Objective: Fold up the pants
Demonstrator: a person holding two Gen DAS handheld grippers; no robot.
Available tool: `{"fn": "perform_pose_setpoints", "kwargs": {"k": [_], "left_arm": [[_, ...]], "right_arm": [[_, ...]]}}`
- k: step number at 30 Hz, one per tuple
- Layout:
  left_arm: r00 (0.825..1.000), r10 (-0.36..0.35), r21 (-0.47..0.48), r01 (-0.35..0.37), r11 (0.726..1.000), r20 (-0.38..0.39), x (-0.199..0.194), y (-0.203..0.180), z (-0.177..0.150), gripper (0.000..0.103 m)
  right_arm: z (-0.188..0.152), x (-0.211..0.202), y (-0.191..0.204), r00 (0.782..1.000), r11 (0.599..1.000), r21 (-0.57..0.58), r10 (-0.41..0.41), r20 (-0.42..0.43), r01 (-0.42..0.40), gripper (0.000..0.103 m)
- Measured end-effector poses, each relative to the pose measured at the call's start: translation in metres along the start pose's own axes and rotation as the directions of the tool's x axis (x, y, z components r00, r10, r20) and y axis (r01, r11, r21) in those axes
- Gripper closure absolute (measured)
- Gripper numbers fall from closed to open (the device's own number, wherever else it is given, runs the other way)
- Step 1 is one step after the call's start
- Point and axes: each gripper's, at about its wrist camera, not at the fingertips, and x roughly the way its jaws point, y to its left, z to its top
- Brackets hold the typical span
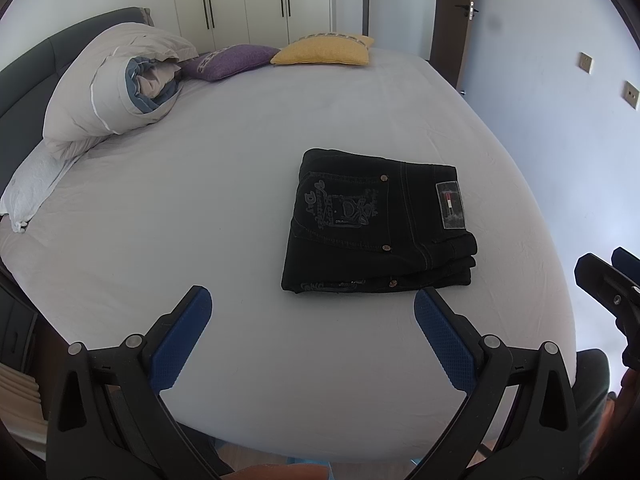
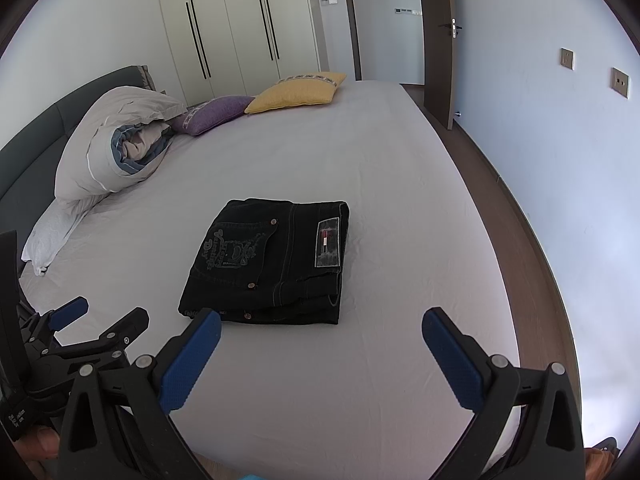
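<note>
The left gripper (image 1: 312, 322) is made of matte black plastic with two angular arms that widen toward the base, each with a triangular recess. Its fingers carry blue pads (image 1: 182, 338) with a fine diamond grip texture. Round silver pivot pins (image 1: 133, 340) sit at the joints of each arm. The right gripper (image 2: 322, 346) has the same build: black frame, blue textured pads (image 2: 450, 360) and silver pins (image 2: 499, 361). In the right wrist view, a small black label with white lettering (image 2: 16, 420) sits on the left gripper's body, too small to read. A bit of skin (image 2: 42, 442) shows below it.
</note>
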Motion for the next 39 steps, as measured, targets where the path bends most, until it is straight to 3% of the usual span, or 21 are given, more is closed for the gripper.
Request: {"fn": "perform_pose_setpoints", "kwargs": {"k": [39], "left_arm": [[1.0,-0.011,-0.004,0.011,1.0,-0.016,0.003,0.0049,-0.0036,0.0]], "right_arm": [[-0.0072,0.0,0.0011,1.0,1.0,0.002,0.001,-0.008,-0.001,0.0]]}}
